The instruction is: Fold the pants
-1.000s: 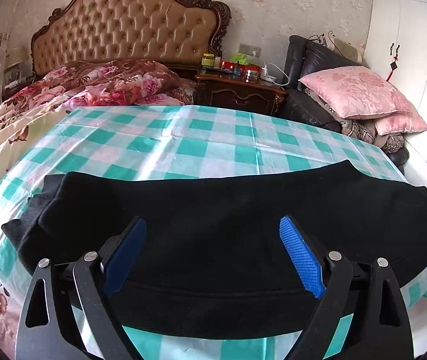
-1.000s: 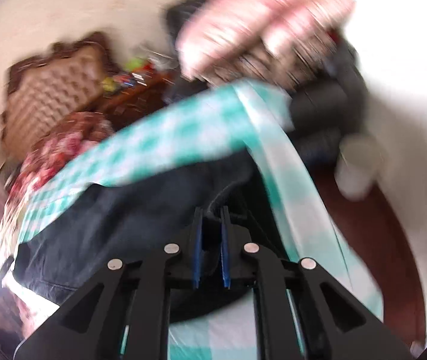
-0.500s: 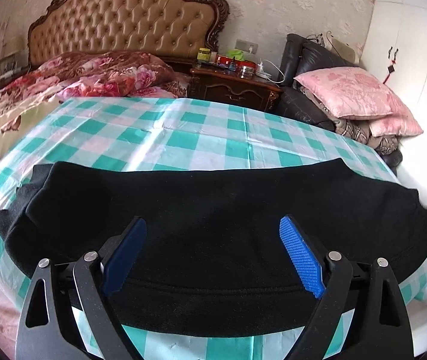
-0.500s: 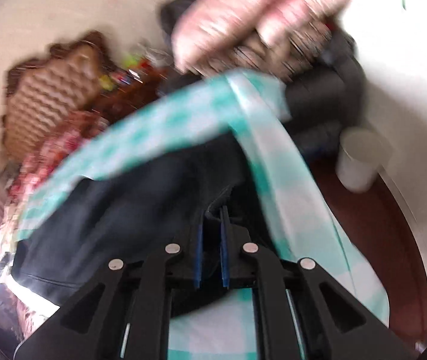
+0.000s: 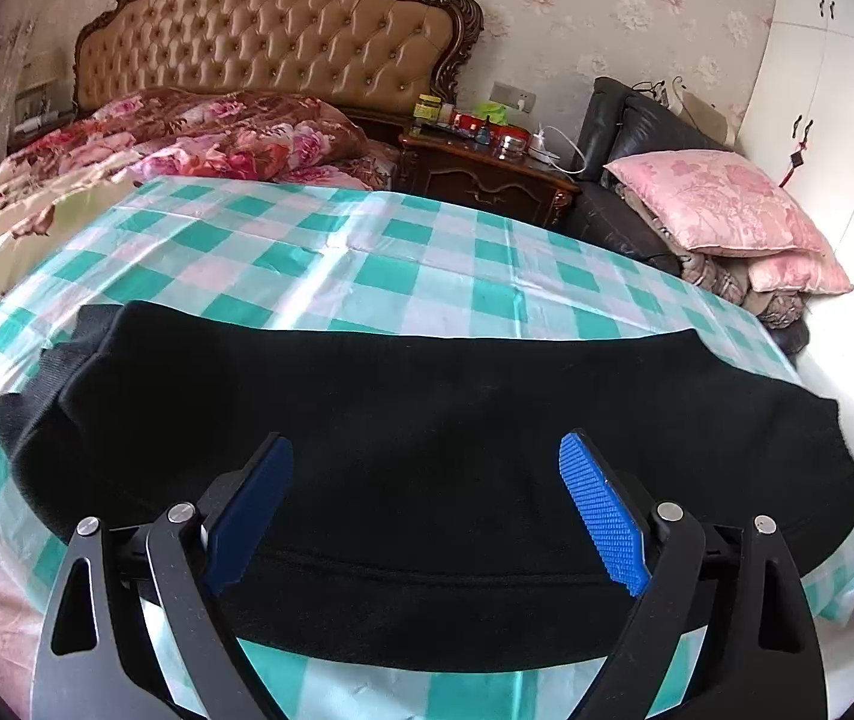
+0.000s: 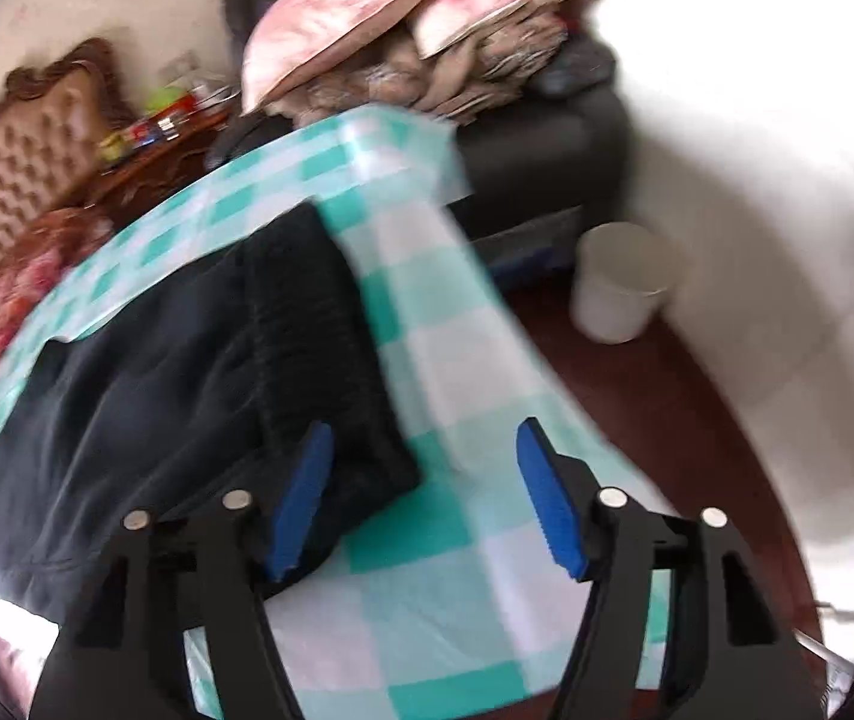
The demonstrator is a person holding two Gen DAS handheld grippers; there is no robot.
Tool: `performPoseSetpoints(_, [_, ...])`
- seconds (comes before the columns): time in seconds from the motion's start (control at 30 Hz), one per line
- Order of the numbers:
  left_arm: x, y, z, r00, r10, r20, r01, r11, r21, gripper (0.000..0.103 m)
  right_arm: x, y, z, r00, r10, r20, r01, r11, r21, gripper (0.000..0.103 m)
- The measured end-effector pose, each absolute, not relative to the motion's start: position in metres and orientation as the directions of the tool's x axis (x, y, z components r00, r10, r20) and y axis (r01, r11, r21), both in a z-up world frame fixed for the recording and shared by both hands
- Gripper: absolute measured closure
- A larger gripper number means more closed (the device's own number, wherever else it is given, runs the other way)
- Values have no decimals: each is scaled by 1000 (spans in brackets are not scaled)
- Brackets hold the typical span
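Black pants [image 5: 427,480] folded into one long band, spread crosswise over the teal-and-white checkered cloth [image 5: 379,264] on the near surface. At far left of the left wrist view, ribbed cuff ends [image 5: 31,396] fanned out toward the cloth's edge. Behind, from left: flowered bedding [image 5: 187,138], tufted tan headboard [image 5: 259,30], dark wooden nightstand [image 5: 481,174] crowded with jars and small bottles, black leather seat [image 5: 637,126], pink pillows [image 5: 721,198] piled on it, white wardrobe doors [image 5: 817,60].

Left gripper [image 5: 427,510] poised over the middle of the pants, fingers spread wide, blue pads clear of the fabric on both sides, nothing pinched.

At the far right edge of that same view, a sliver of the other gripper's blue pad beside the waist end of the pants.

In the right wrist view, somewhat blurred: pants [image 6: 157,390] running off to the left, ribbed waistband [image 6: 319,330] nearest. Right gripper [image 6: 421,504] just opened, fingers now parted, the waistband corner lying by the left pad and reaching into the gap, not squeezed. Right pad over bare checkered cloth [image 6: 457,540]. Farther right, dark red floor [image 6: 667,420] and a white bucket [image 6: 625,282] beside the black seat.
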State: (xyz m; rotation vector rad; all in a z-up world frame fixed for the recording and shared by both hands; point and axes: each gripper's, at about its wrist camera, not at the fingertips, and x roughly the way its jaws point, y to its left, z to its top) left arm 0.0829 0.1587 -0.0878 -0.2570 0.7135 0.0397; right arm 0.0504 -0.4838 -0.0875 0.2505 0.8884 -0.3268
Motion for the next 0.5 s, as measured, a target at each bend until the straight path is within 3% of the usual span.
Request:
performPoseSetpoints(0.07, [84, 162, -90, 754, -48, -656, -139, 963, -230, 17, 55, -471, -70, 624, -217, -751, 363, 931, 32, 29])
performPoseSetpoints(0.17, [86, 161, -94, 751, -20, -660, -158, 965, -210, 17, 84, -440, -53, 689, -125, -714, 221, 974, 43, 17])
performPoseSetpoints(0.3, [81, 155, -97, 780, 38, -625, -156, 978, -136, 17, 144, -402, -69, 687, -56, -724, 72, 997, -8, 15])
performPoseSetpoints(0.43, [81, 160, -103, 770, 79, -633, -152, 986, -63, 16, 198, -414, -112, 576, -183, -796, 175, 980, -99, 16])
performPoseSetpoints(0.5, [80, 169, -105, 758, 109, -643, -184, 982, -51, 16, 206, -427, -131, 545, -156, -824, 210, 977, -47, 15])
